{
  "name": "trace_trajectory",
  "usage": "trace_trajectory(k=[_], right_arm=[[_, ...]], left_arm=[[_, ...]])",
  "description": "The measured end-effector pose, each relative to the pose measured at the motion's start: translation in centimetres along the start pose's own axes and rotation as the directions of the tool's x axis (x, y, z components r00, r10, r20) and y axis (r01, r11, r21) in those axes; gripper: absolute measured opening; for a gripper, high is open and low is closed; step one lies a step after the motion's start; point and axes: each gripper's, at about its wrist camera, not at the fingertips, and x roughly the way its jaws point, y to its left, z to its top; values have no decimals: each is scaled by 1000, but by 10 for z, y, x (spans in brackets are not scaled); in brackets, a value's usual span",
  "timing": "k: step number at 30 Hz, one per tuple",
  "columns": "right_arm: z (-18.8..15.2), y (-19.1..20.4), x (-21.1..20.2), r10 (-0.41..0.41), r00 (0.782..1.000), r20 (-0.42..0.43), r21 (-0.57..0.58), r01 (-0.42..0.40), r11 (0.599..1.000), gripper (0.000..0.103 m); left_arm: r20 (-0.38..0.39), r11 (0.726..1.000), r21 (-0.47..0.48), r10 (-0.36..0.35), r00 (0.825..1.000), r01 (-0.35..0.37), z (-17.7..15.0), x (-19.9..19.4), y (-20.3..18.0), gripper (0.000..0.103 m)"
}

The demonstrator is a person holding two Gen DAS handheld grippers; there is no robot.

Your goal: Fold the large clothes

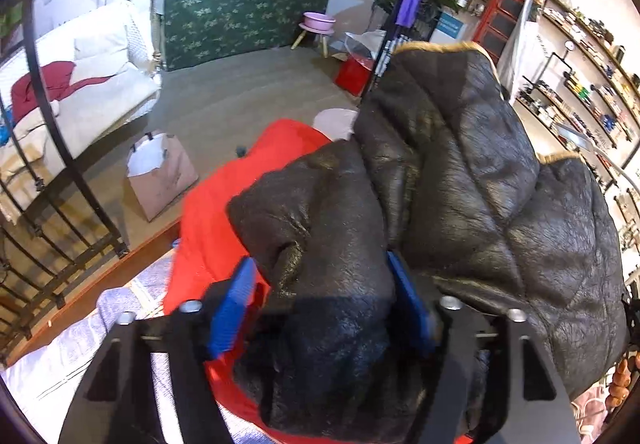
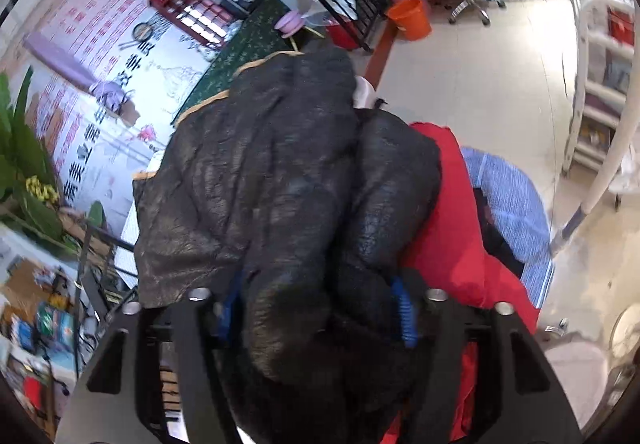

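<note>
A thick fold of the black quilted jacket (image 1: 440,203) fills the space between the blue pads (image 1: 232,312) of the left gripper (image 1: 320,308), which is clamped on it, the rest of the garment rising ahead and to the right with its tan trim along the top. The right gripper (image 2: 316,314) likewise pinches a bunched fold of that jacket (image 2: 260,179) between its blue pads (image 2: 404,320). Beneath the jacket lies a red garment (image 1: 216,211), spread over a blue-and-white striped cloth (image 2: 508,195).
</note>
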Motion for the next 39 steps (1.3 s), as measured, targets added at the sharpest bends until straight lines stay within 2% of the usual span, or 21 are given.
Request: trace_trajectory(k=[1,2,3,4,6,9,12,15,18,20,22,24,26,28,30,32,34,36,39], right_arm=[[-1,3,0,1,1000,2,20,-1,1000,75],[-2,4,-5,-16,1000,14,49,15,999,88],[-8,7,-9,-12,1000,27,74,10,997,92],[-12,4,-8,12,999,30,90,-14,996,93],[-15,4,-9,15,999,32,108,-19,994,93],[-14,21,-23,-49,997,57,64,45,997,93],[-9,40,-48,-99,988,118,42,94,995,93],[-7,67,-79,-236,960,153,31,234,972,94],[-18,109,-100,-346,924,160,-94,364,927,98],[-32,133,-99,-402,906,128,-202,421,884,98],[-45,154,-89,-453,889,73,-296,453,841,98],[-59,167,-85,-467,884,20,-347,444,826,98],[-64,176,-81,-474,880,-24,-363,434,824,98],[-71,190,-87,-473,880,-33,-396,423,815,98],[-71,199,-88,-485,874,-44,-423,423,801,98],[-70,211,-90,-502,863,-54,-450,427,784,98],[-68,219,-86,-502,862,-72,-458,419,784,98],[-66,227,-84,-512,857,-66,-477,423,770,98],[-68,235,-73,-535,842,-71,-500,434,749,98]], left_arm=[[10,1000,0,10,1000,-10,2,-5,2,83],[20,1000,5,12,1000,-12,3,-12,2,85],[28,1000,18,23,999,-23,6,-24,1,90],[35,998,30,47,998,-48,11,-34,3,97],[81,990,63,118,990,-123,17,-58,3,97],[142,976,87,188,972,-201,22,-91,4,97],[112,961,117,240,964,-252,24,-113,1,97],[74,969,143,194,978,-203,21,-137,-14,97],[66,967,190,159,985,-169,7,-158,-41,97],[46,957,226,178,983,-184,0,-159,-62,97],[-13,946,259,206,979,-196,-6,-154,-83,97],[-98,945,279,207,973,-172,-8,-146,-102,97],[-169,952,281,175,970,-123,-3,-144,-114,97],[-219,958,275,145,965,-81,1,-149,-122,97],[-223,951,288,182,958,-114,7,-159,-130,97],[-201,929,330,243,949,-168,4,-165,-142,97],[-189,908,365,291,938,-208,4,-174,-153,97],[-207,909,375,275,939,-184,4,-177,-161,97],[-248,907,386,277,928,-168,8,-169,-164,97]])
